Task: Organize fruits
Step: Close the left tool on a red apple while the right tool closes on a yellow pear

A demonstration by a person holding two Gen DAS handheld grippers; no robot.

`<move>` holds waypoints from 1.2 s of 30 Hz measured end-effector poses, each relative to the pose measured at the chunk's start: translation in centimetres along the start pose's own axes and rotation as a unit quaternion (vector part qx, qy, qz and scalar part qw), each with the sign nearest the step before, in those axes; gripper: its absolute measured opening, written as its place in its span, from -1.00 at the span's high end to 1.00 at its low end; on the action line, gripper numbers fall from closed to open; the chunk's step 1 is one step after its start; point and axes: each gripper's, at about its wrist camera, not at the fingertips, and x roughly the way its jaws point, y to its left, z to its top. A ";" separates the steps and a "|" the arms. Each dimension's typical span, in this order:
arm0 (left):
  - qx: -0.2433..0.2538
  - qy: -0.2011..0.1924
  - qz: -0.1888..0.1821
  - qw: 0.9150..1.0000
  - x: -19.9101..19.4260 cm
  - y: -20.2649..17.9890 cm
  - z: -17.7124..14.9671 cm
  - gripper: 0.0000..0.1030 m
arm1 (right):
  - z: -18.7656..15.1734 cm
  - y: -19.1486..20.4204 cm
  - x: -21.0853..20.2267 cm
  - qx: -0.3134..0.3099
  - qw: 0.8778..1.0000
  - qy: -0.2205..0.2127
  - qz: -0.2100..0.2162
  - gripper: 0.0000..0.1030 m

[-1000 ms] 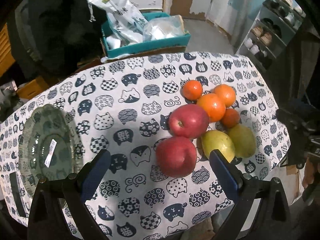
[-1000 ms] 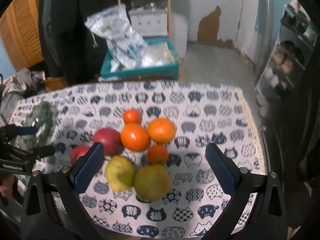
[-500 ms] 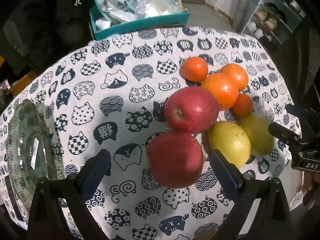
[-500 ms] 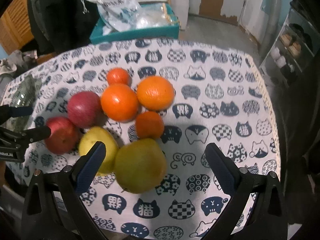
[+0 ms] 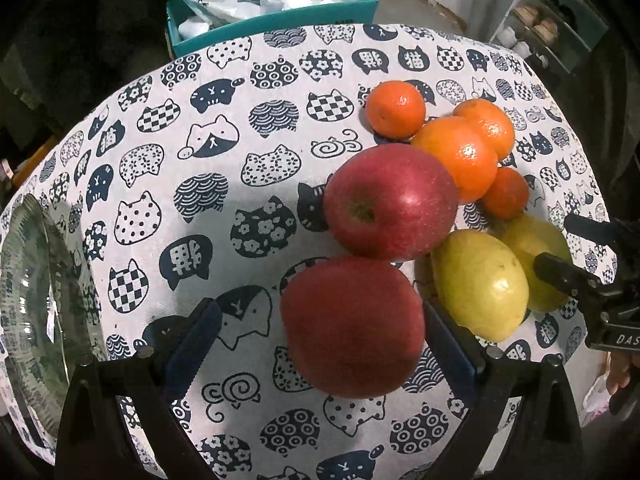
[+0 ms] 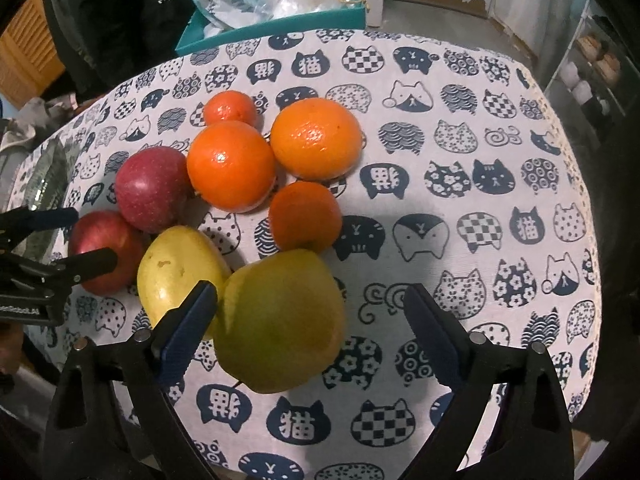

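Observation:
A cluster of fruit lies on the cat-print tablecloth [image 5: 224, 208]. My left gripper [image 5: 320, 344] is open around the near red apple [image 5: 352, 328], whose right side is next to one pad. A second red apple [image 5: 388, 200], two yellow-green pears [image 5: 476, 280] and several oranges [image 5: 456, 156] lie behind it. My right gripper [image 6: 310, 332] is open around the nearer yellow-green pear [image 6: 280, 320], its left pad close to the pear. The other pear [image 6: 176, 272], both apples [image 6: 152, 188] and the oranges [image 6: 232, 164] lie beyond it.
A patterned glass plate [image 5: 28, 312] sits at the table's left edge. A teal box [image 5: 276, 16] with plastic bags stands behind the table. Shelves [image 5: 552, 28] stand at the far right. The table's right edge [image 6: 588, 240] is near.
Both grippers have moved down and forward toward the fruit. The near apple now sits between the left fingers, and the near pear between the right fingers.

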 end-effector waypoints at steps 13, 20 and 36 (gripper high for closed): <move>0.019 0.019 -0.036 0.999 2.2 -0.9 -0.1 -0.36 | -0.6 0.2 1.0 -0.011 0.999 0.032 0.022 -0.65; 0.027 0.010 -0.036 0.999 2.4 -1.4 0.1 -0.36 | -0.8 0.9 0.9 -0.026 0.998 0.040 0.031 -0.42; 0.022 -0.007 -0.026 0.999 -0.1 0.8 -1.5 -0.35 | -1.0 2.0 2.5 -0.045 0.998 0.040 0.030 -0.39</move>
